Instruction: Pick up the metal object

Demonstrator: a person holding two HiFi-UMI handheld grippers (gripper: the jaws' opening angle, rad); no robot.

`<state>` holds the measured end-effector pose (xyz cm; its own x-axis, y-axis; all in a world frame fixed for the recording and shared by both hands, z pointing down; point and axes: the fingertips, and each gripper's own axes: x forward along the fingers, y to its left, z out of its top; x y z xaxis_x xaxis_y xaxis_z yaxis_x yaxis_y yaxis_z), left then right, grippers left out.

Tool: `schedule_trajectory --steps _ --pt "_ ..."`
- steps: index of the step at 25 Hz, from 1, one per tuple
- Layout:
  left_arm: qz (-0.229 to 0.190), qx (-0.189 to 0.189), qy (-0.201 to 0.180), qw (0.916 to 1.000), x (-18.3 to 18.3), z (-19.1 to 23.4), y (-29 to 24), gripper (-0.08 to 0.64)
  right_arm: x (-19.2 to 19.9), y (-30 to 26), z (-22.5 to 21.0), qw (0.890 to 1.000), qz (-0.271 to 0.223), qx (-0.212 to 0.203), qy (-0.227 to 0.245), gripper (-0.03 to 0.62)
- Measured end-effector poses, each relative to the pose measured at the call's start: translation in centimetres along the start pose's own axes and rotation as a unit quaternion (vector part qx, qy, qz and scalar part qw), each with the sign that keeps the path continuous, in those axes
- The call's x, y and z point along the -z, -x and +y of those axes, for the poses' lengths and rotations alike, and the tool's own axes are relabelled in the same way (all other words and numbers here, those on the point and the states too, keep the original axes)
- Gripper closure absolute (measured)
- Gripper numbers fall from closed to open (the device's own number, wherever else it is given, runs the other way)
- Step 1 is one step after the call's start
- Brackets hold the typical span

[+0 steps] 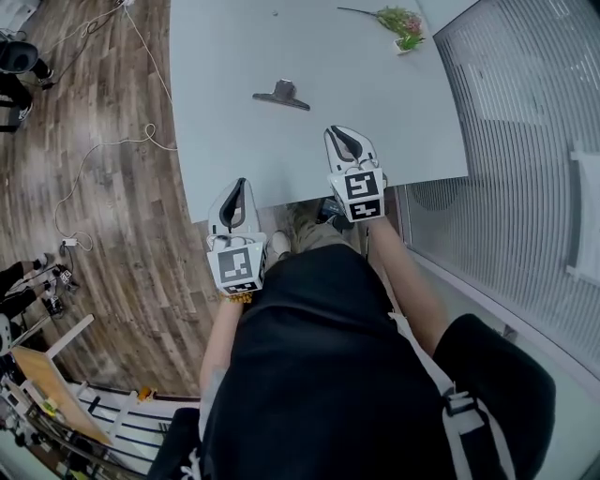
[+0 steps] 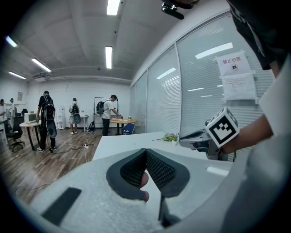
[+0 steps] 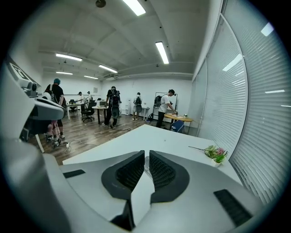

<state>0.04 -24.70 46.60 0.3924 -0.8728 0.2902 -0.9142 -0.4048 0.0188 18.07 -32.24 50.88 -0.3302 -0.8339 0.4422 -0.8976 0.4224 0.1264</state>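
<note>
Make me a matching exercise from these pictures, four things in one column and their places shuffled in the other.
Things:
1. metal object
2. flowers
3. cable
4. left gripper

Places:
A. on the floor
B. at the near edge of the table
C. mid-table
D. table's far right corner

Pairs: 1-C, 2-D, 3-A, 4-B
</note>
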Motion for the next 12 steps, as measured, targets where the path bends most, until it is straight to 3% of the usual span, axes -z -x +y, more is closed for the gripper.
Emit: schedule_trajectory --steps 12 --pt "0.023 -0.007 -0.007 0.9997 -0.7 0.5 -2.7 0.549 3.3 -8.4 -0.4 0.994 0.040 -0.067 0.074 0.560"
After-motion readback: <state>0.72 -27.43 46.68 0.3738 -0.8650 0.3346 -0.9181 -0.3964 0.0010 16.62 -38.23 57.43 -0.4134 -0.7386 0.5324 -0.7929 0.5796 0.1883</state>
